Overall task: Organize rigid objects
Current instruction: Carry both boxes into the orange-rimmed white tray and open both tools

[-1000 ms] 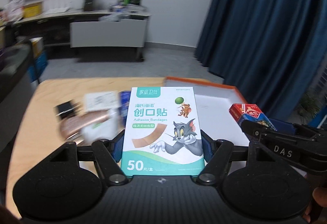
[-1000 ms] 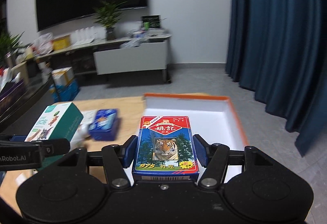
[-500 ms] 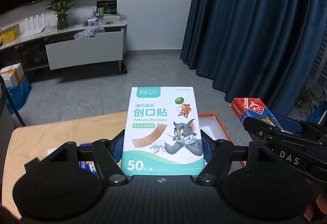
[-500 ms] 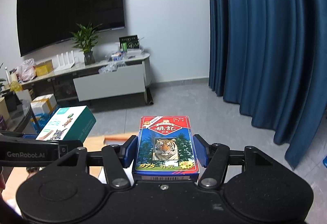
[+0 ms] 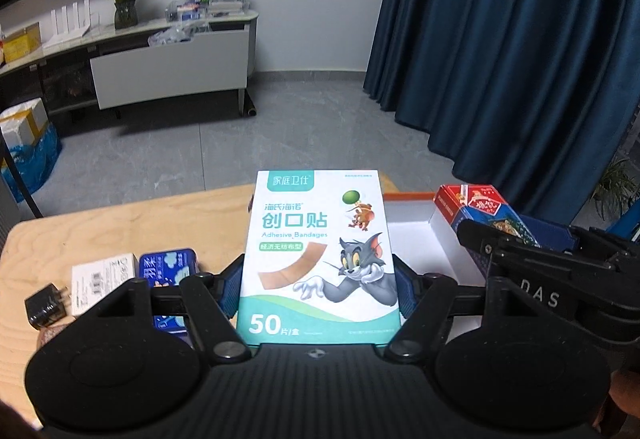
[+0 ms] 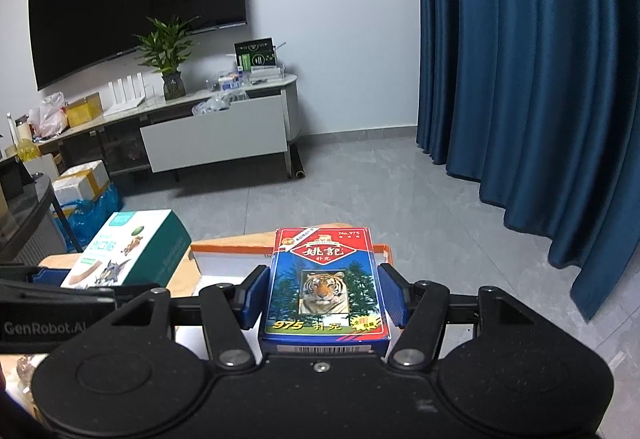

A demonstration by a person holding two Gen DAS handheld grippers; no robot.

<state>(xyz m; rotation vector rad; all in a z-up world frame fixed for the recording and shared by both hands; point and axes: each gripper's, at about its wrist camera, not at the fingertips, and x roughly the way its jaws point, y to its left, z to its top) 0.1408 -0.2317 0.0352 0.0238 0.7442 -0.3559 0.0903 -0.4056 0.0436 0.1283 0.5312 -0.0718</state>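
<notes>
Bandage box (image 5: 318, 259) clamped between the left gripper's (image 5: 319, 289) pads, above the wooden table (image 5: 120, 231). Card box (image 6: 325, 285) clamped in the right gripper (image 6: 324, 295), above the orange-rimmed white tray (image 6: 228, 250).

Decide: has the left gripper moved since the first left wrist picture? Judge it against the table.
Yes. The left gripper, clamping the bandage box, has pulled back: the table appears lower in view.
</notes>
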